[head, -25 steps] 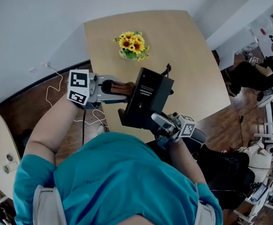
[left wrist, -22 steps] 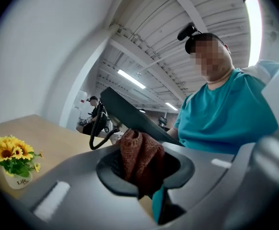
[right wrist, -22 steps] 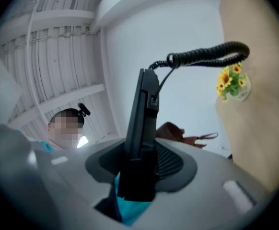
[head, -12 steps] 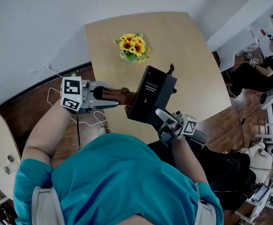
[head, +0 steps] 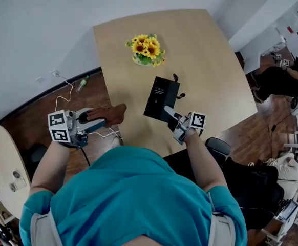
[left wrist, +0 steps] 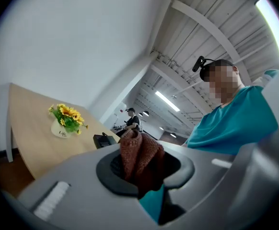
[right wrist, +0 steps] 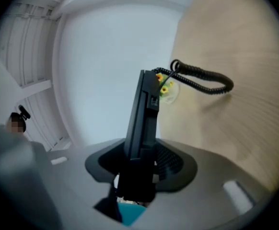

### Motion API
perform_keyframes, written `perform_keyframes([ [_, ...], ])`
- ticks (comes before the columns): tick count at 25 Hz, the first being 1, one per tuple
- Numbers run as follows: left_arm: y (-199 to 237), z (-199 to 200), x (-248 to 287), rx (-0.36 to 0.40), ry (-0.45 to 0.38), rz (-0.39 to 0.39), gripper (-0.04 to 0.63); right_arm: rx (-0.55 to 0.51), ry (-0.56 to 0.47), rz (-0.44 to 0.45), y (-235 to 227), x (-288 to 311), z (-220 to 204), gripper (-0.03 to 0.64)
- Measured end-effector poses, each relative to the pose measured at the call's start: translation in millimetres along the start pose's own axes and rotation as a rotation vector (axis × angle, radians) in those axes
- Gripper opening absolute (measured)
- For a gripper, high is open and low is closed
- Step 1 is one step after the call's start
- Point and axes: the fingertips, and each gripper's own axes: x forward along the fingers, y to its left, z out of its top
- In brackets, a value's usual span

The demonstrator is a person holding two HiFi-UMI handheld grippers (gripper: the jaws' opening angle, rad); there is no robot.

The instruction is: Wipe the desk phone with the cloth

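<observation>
Holds a brown cloth (left wrist: 138, 153) in the left gripper (left wrist: 140, 166), jaws closed tight on the bunched fabric, a fold sticking out past the tips. Keeps it off the near-left edge of the table (head: 210, 60), over the floor, well apart from the phone (head: 162, 97).

Clamps the black phone in the right gripper (right wrist: 137, 172), jaws about half open and pressed on the thin body at its near end. Shows the phone edge-on in the right gripper view, standing up from the jaws. In the head view, presents its labelled underside to the camera, over the near part of the table; cannot tell whether it touches the wood. Trails a coiled cord (right wrist: 203, 78) from the far end, looping out over the table top.

Leaves a pot of sunflowers (head: 146, 50) farther back on the table, beyond the phone and apart from it.

Includes a seated person (head: 287, 73) at the far right, away from the table.
</observation>
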Motion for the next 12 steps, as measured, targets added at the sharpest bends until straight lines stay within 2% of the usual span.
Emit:
perform_keyframes([
  [5, -4, -16, -13, -0.040, -0.002, 0.033, 0.084, 0.097, 0.058, -0.057, -45, 16, -20, 0.175],
  [12, -4, -21, -18, -0.060, -0.005, 0.060, 0.084, 0.320, 0.030, -0.037, -75, 24, -36, 0.176],
])
